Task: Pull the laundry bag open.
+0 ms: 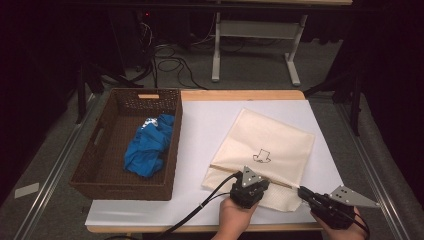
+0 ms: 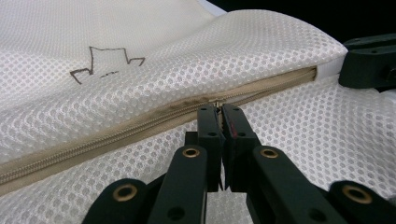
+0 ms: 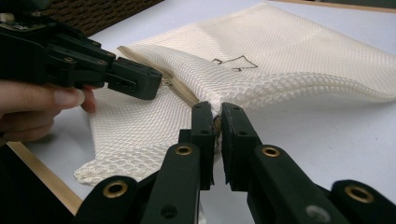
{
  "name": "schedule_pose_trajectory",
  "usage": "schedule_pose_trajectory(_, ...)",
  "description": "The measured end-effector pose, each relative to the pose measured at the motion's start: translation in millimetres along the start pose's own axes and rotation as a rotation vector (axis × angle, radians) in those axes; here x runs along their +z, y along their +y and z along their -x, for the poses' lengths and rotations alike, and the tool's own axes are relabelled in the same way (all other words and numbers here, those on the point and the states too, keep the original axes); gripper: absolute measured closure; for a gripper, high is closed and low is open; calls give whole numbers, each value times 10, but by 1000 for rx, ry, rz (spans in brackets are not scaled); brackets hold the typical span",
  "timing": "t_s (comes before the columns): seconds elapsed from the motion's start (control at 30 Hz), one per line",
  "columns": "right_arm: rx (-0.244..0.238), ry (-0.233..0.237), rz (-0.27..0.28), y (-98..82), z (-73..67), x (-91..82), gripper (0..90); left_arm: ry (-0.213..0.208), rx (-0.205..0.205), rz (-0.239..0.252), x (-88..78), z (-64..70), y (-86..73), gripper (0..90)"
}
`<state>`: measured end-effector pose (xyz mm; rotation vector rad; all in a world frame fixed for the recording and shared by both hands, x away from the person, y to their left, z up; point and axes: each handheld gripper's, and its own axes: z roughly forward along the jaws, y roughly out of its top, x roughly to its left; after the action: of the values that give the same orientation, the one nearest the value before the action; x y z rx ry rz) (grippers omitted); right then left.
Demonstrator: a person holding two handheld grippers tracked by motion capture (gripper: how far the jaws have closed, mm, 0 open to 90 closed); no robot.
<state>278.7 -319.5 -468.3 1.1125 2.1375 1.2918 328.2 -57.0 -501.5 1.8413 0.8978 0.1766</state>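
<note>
A cream mesh bag (image 1: 265, 142) with a small drawn mark lies on the white sheet, its tan zipper (image 2: 116, 133) along the near side. My left gripper (image 2: 219, 109) is shut on the zipper pull (image 2: 217, 103), part way along the zipper; from above, this gripper (image 1: 254, 176) sits over the bag's near edge. At the zipper's end, the bag's corner (image 3: 215, 122) is pinched by my right gripper (image 3: 217, 112), which is shut on it and sits just right of the bag (image 1: 300, 190). In the right gripper view the left gripper (image 3: 154, 84) comes in from the left.
A brown wicker basket (image 1: 100, 172) stands at the left of the table and holds a crumpled blue cloth (image 1: 149, 146). The white sheet (image 1: 210, 120) covers the wooden table top. A table frame and cables stand on the floor beyond.
</note>
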Motion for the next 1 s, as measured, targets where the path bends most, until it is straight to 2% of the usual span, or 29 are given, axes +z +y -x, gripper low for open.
schedule_pose_trajectory(0.17,-11,7,-7,-1,-36,12,853,-6,5,-10,-13,-31,7,870)
schedule_pose_trajectory(0.3,-8,10,-12,-7,-37,12,852,-9,25,-12,-23,-33,0,869)
schedule_pose_trajectory(0.33,-11,11,-11,-10,-31,13,852,-13,37,-17,-25,-35,-5,868)
schedule_pose_trajectory(0.4,-6,14,-11,-10,-28,14,851,-25,110,-42,-47,-49,-21,867)
schedule_pose_trajectory(0.43,-9,17,-12,-10,-28,17,851,-31,128,-48,-65,-60,-19,867)
schedule_pose_trajectory(0.47,-1,19,-16,-12,-42,19,851,-37,133,-55,-88,-74,-10,867)
schedule_pose_trajectory(0.6,-27,33,-15,-1,-94,42,851,-41,158,-75,-183,-133,22,868)
schedule_pose_trajectory(0.67,-37,33,-17,3,-121,58,851,-57,132,-75,-208,-181,12,868)
schedule_pose_trajectory(0.73,-48,30,-24,3,-150,71,851,-51,133,-69,-208,-186,-3,868)
schedule_pose_trajectory(0.9,-53,20,-26,8,-181,72,851,-53,87,-48,-187,-208,-27,868)
schedule_pose_trajectory(1.0,-54,19,-26,1,-175,72,851,-47,75,-35,-171,-203,-35,868)
